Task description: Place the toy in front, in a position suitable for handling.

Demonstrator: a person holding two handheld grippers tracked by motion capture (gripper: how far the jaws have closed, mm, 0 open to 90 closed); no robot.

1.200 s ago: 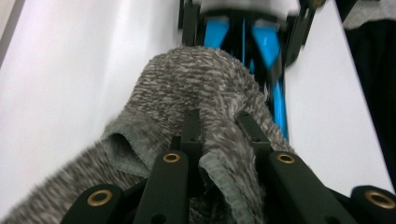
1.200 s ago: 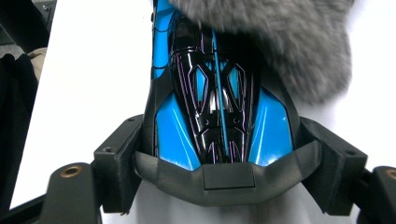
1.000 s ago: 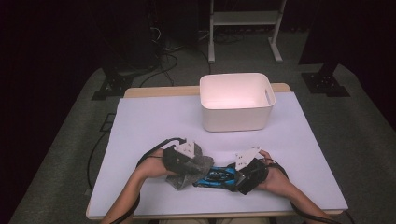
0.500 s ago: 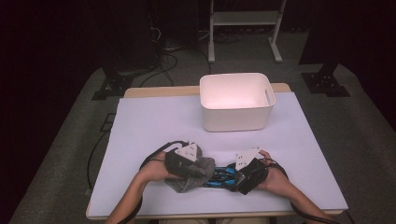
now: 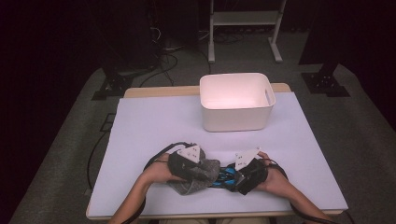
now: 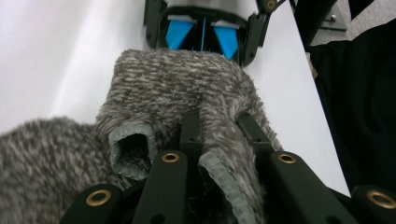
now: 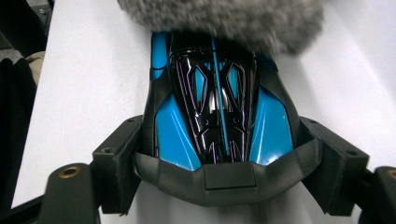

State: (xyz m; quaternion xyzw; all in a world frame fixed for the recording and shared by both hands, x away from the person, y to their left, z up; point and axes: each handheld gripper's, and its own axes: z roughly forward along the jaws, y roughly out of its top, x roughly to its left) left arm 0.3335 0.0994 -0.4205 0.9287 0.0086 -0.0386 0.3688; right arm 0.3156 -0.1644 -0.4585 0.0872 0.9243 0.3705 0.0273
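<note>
A blue and black toy car (image 7: 219, 112) lies near the table's front edge, its nose toward the left hand. My right gripper (image 7: 222, 154) is shut on the car's rear, one jaw on each side. A grey fuzzy sock (image 6: 177, 93) covers the car's nose (image 6: 203, 35). My left gripper (image 6: 217, 121) is shut on the sock's open cuff, its jaws pinching the cuff's edge. In the high view the sock (image 5: 198, 175) bunches in front of the left gripper (image 5: 205, 170), and the car (image 5: 226, 177) pokes out of it toward the right gripper (image 5: 236, 179).
An empty white bin (image 5: 236, 119) stands at the back middle of the table (image 5: 154, 121), which has a pale cover. The table's front edge runs just below both hands. Dark floor, cables and a stand's legs lie beyond the table.
The left hand and the sock have shifted slightly right toward the car. The right hand has kept still.
</note>
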